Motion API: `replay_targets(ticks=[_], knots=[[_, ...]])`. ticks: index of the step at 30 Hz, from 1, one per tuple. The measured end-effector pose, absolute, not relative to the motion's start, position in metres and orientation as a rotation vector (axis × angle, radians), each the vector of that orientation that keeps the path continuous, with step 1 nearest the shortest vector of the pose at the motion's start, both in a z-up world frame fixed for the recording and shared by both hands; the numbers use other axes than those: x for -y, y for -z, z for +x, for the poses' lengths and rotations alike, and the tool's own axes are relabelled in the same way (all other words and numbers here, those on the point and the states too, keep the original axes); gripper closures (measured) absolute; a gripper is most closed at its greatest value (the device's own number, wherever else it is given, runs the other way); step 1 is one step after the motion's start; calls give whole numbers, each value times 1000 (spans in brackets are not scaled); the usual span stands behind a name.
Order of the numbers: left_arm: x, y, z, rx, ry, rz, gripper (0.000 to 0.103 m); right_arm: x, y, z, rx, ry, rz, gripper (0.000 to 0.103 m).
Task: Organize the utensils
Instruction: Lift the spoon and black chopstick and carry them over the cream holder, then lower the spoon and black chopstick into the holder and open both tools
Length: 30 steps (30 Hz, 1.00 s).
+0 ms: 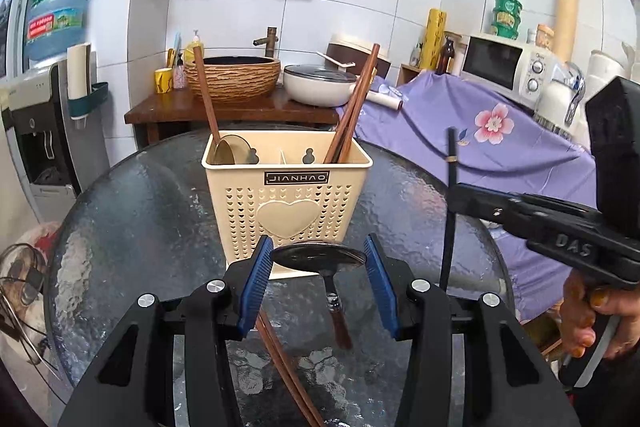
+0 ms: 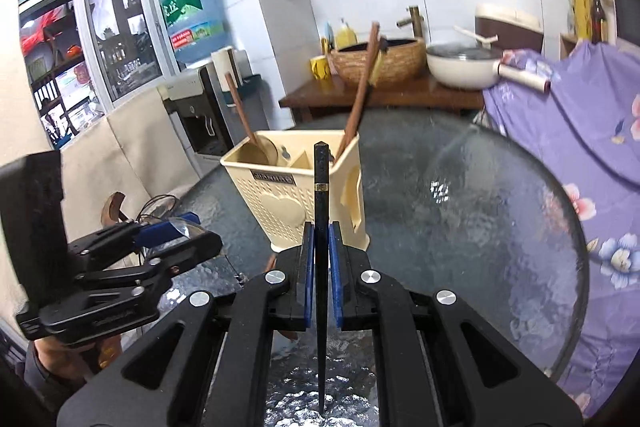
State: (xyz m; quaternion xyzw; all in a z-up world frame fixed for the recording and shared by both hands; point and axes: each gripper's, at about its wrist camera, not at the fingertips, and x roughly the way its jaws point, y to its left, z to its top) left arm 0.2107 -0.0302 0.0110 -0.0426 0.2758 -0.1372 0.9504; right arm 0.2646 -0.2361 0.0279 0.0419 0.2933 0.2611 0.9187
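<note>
On the round glass table (image 1: pixel 152 211) stands a cream perforated utensil holder (image 1: pixel 286 203), its front bearing a heart panel and a small brand plate. Its left compartment holds a wooden-handled ladle (image 1: pixel 224 151), bowl down and handle leaning up to the left; its right compartment holds brown wooden chopsticks (image 1: pixel 356 107) slanting up to the right.

Just in front of the holder, the left gripper (image 1: pixel 319 281) has its blue-padded jaws spread wide, one on either side of a metal spoon (image 1: pixel 320 255). The spoon's dark bowl lies between the pads, and I cannot tell whether either pad touches it; its brown handle points back toward the gripper. Another pair of brown chopsticks (image 1: pixel 286 367) lies on the glass under the left jaw.

To the right, the right gripper (image 2: pixel 319 263) has its jaws pinched narrow on a single black chopstick (image 2: pixel 321 267), held upright with its thick, gold-banded end on top and its thin tip down near the glass. It sits near the holder's right front corner.
</note>
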Motion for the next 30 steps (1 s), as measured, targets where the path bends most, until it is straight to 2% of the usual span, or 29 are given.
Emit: replay_targets(ticks=[17,24,30], knots=[[13,-29,208,-538,291,-104,57,221,-59,258,-553,-568,32,95],[3,-69,216,-483,287,-80,57,214,-106,267,-518,-624,20,95],[-10,-120,243,-393,222,-82,57,201,-169,283,-424,-594,-20,95]])
